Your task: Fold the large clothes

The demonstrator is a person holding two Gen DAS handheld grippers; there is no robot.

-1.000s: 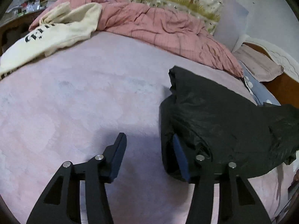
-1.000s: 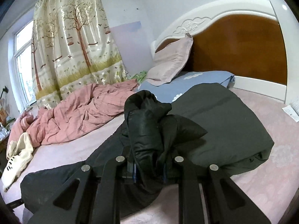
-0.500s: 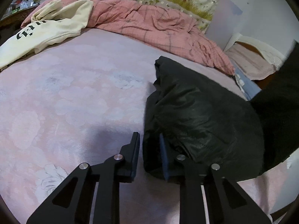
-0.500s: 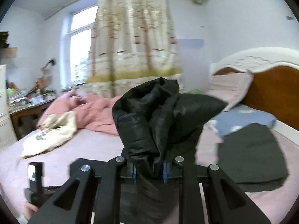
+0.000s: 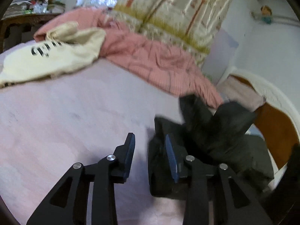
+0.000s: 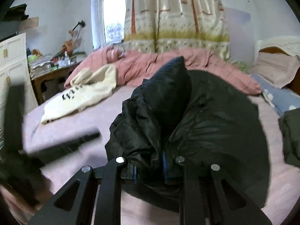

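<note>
While our right gripper (image 6: pixel 150 166) sits low over the bed, its two black fingers are pinched together on a bunched fold of the puffy black quilted jacket (image 6: pixel 196 123), which rises in a peak above the fingertips. From that clamped fold the jacket spreads to the right and away from us in a broad dark mound resting on the pale pink floral bedsheet (image 6: pixel 78 123).

Our left gripper (image 5: pixel 151 155) hovers just above the sheet (image 5: pixel 65 121) with its fingers (image 5: pixel 129 153) apart and nothing between them. Its right finger lies against the near left edge of the same jacket (image 5: pixel 215 135); the left finger stands over bare sheet. In the right wrist view that gripper (image 6: pixel 61 146) is a blurred dark shape at the near left.

Farther across the bed lies a crumpled cream sweatshirt with black lettering (image 6: pixel 84 95), and behind it a rumpled pink checked quilt (image 6: pixel 168 65) runs along the far side. To the right we see a beige pillow (image 6: pixel 277 69) leaning on a white and brown wooden headboard (image 5: pixel 271 123), with a blue patterned pillow (image 6: pixel 277 97) in front of it and a folded dark grey garment (image 6: pixel 290 136) at the right edge. A tree-print curtain (image 6: pixel 176 16) hangs beside a window (image 6: pixel 112 13). At the far left stand a cluttered wooden desk (image 6: pixel 50 75) and a white cabinet (image 6: pixel 13 63).
</note>
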